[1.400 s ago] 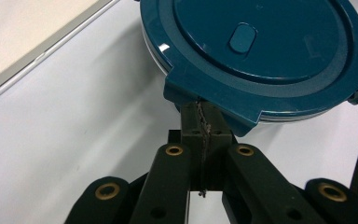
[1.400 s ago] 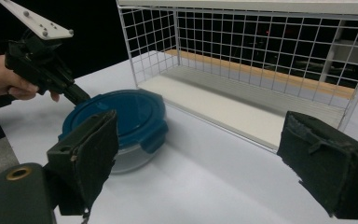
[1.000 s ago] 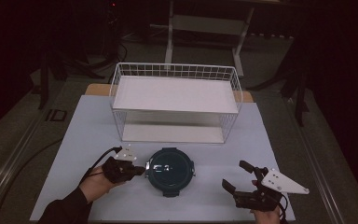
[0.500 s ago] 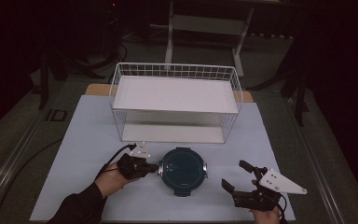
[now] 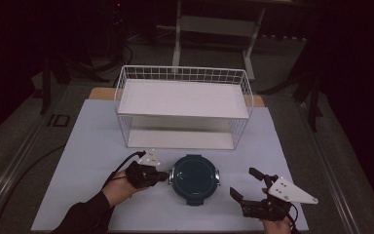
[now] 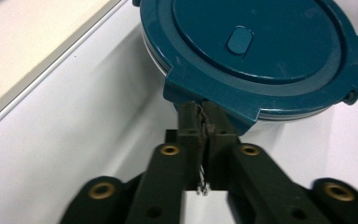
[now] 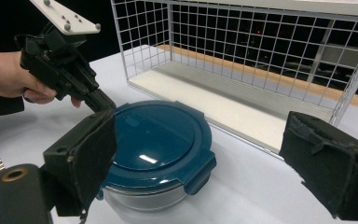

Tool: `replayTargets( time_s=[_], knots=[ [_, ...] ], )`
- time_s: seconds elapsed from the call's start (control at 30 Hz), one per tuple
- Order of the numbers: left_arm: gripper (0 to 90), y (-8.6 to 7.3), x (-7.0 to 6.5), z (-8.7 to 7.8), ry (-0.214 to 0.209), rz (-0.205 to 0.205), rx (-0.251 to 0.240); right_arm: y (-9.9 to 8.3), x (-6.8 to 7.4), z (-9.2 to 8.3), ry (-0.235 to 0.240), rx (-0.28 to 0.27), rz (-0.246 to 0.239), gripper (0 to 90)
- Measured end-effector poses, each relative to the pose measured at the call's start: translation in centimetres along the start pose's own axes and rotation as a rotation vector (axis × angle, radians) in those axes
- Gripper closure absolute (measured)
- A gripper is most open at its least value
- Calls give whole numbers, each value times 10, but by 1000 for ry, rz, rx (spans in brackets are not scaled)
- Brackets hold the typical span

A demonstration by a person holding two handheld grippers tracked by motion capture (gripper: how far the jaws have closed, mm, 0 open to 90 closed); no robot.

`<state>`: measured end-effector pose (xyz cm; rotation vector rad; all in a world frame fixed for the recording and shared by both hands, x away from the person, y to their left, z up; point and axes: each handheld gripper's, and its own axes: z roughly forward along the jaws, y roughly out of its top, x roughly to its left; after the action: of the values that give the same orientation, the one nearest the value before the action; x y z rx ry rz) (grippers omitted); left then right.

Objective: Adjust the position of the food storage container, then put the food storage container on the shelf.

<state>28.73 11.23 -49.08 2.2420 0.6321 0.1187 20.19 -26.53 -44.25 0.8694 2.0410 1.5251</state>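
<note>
A round container with a dark teal clip-on lid (image 5: 193, 175) (image 6: 251, 46) (image 7: 158, 140) stands on the white table, in front of the wire rack. My left gripper (image 5: 163, 176) (image 6: 203, 114) is shut, its tips pressed against the lid's left-side latch with nothing visibly between the jaws. From the right gripper view I see that left gripper (image 7: 105, 103) touching the container's far side. My right gripper (image 5: 243, 182) (image 7: 209, 163) is open, low near the table's front right, a short gap away from the container and facing it.
A white wire rack (image 5: 182, 105) (image 7: 261, 56) with a flat shelf stands behind the container at mid-table. The white table top (image 5: 92, 141) has bare surface left and right of the rack. Dark floor and stands surround the table.
The left gripper has slid to the right and the container has shifted right with it, toward the right gripper. The right gripper has stayed in place and open.
</note>
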Motion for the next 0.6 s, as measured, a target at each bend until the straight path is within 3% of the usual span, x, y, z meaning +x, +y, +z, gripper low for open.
replayTargets(
  time_s=[0.1,0.2,0.3,0.33,0.37,0.43,0.5,0.6],
  knots=[
    [726,-2,3,-10,-15,-24,-29,-1,1,1,-1,6,-5,106],
    [470,-3,6,-23,-27,-78,-86,-2,2,5,-5,14,-13,106],
    [313,-3,5,-29,-20,-97,-119,0,3,7,6,9,-7,105],
    [313,-3,5,-34,-58,-99,-140,0,3,7,6,9,-7,105],
    [148,-1,3,-37,-60,-103,-150,3,5,8,-5,-5,-20,106],
    [129,3,0,-43,-69,-99,-187,5,5,7,-7,-8,-21,105],
    [17,10,-4,-48,-88,-100,-213,10,6,7,-37,-27,-30,106],
    [10,14,-8,-50,-83,-92,-223,15,4,8,-55,-47,-23,106]
  ],
)
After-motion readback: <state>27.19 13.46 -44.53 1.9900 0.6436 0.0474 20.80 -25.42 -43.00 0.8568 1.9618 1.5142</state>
